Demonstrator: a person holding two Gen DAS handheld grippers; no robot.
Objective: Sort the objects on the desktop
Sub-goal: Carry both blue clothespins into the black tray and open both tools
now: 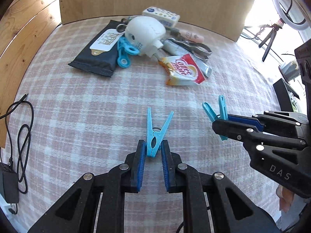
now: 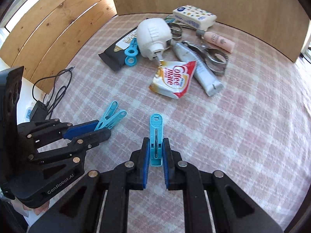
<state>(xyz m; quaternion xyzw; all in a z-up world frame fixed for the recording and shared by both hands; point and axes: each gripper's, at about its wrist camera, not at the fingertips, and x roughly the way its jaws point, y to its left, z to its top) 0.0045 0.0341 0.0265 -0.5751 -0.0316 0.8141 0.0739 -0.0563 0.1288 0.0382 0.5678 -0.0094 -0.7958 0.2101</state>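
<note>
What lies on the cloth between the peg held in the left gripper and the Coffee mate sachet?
Nothing: in the left wrist view, only bare checked cloth separates the left gripper's peg from the Coffee mate sachet.

Bright daylight, fisheye-warped dark corners

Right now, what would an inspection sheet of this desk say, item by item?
Surface: table under a pink checked cloth.
Job's things: two blue clothespins, one clothespin in the left gripper, the other clothespin in the right gripper.
Clutter: a pile holding a Coffee-mate sachet, dark wipes pack, white plug adapter, metal tongs, blue clips.
Grippers: both shut on their pins, side by side.
Cables: black cable with adapter at the left table edge.
Surroundings: wooden boards, ring light on tripod.
</note>
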